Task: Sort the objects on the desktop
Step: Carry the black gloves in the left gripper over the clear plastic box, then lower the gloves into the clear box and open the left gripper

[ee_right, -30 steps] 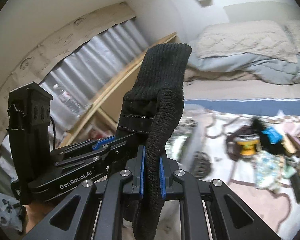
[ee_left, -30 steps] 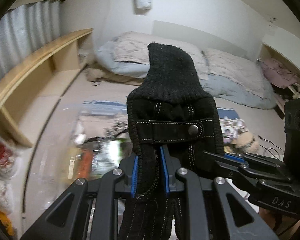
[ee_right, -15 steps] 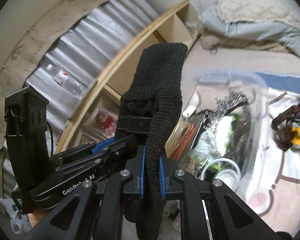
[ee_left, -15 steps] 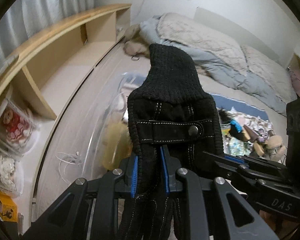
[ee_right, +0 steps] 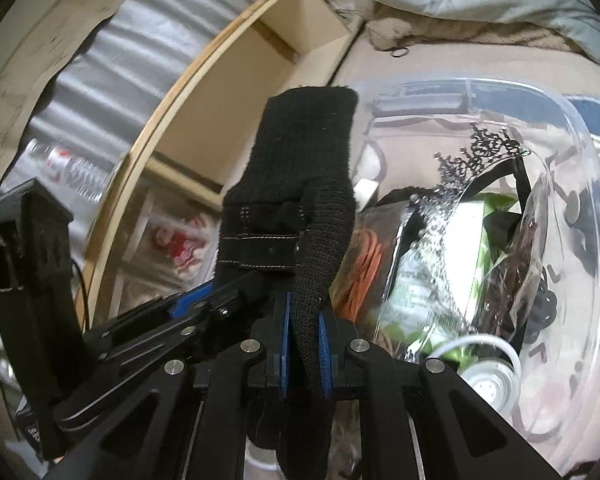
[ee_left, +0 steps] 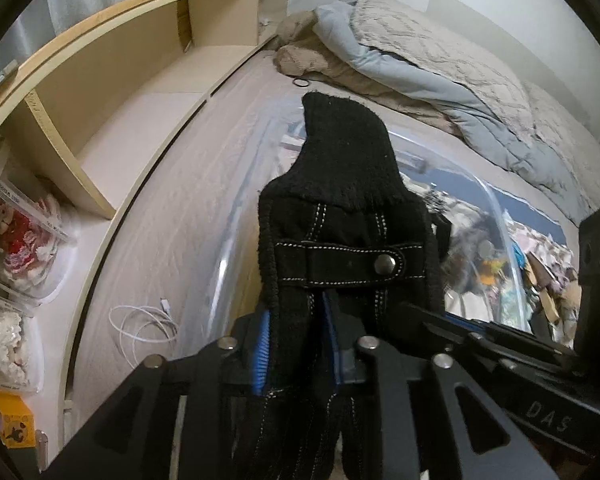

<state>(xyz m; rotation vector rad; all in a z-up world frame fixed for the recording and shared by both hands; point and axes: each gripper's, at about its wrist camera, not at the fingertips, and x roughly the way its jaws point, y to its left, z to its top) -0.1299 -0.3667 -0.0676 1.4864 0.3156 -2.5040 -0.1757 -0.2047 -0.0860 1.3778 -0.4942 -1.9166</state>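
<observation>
A black knit glove (ee_left: 340, 216) with a snap strap stands upright, held by both grippers at once. My left gripper (ee_left: 298, 352) is shut on its lower part. My right gripper (ee_right: 304, 354) is shut on its edge, where the glove (ee_right: 300, 184) shows side-on. Each gripper also shows in the other's view, the right one (ee_left: 460, 334) and the left one (ee_right: 220, 300). A clear plastic storage bin (ee_right: 580, 208) lies just beyond and right of the glove, holding packets, an orange cord, a chain and a white reel. It also shows behind the glove in the left wrist view (ee_left: 496, 208).
A wooden shelf unit (ee_left: 112, 92) runs along the left, with doll boxes (ee_left: 24, 240) in its lower bays. A white cable (ee_left: 140, 324) lies on the beige mat. Bedding (ee_left: 440, 72) lies at the back. Small toys (ee_left: 540, 272) are scattered at right.
Both grippers, still holding the glove, have swung left and tilted down toward the clear bin. The bin now fills the right wrist view and the toy pile has slid out to the right.
</observation>
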